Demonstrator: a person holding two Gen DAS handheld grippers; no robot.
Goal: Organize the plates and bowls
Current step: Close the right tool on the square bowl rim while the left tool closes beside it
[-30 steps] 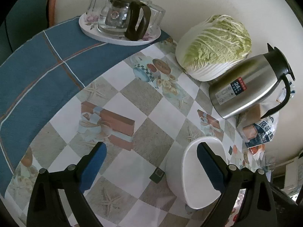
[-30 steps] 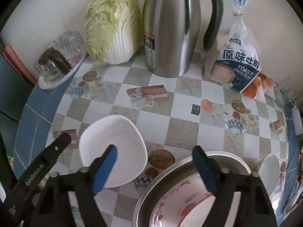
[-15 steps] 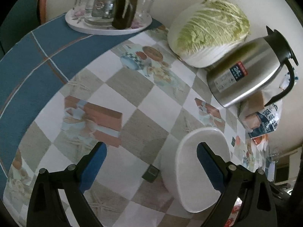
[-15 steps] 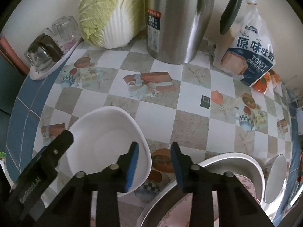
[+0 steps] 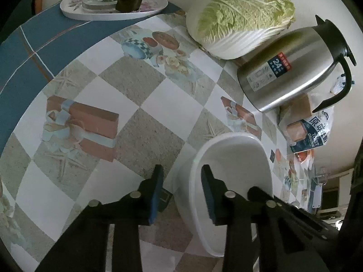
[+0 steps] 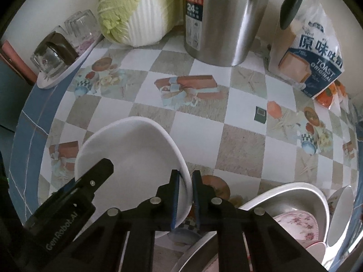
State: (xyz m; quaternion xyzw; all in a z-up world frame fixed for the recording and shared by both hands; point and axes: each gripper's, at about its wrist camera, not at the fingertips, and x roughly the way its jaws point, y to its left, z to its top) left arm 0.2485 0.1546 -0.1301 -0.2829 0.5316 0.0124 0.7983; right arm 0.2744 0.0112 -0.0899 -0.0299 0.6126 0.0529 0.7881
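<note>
- The white bowl (image 6: 133, 158) sits on the checked surface (image 6: 240, 122), gripped at both sides.
- The right gripper (image 6: 186, 195) has just closed its fingers on the near rim.
- The left gripper (image 5: 181, 192) has been closing and straddles the opposite rim; whether its fingers press yet I cannot tell.
- The sorting looks barely begun: more dishes wait in the metal basin (image 6: 301, 195).
- The basin's contents are cut off at the frame's edge.

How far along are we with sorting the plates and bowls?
Early. Nothing looks stacked yet. In hand: the white bowl, with the right gripper clamped on its rim and the left gripper just closing across the opposite rim. Left: the dishes in the metal basin, including a floral plate.
</note>
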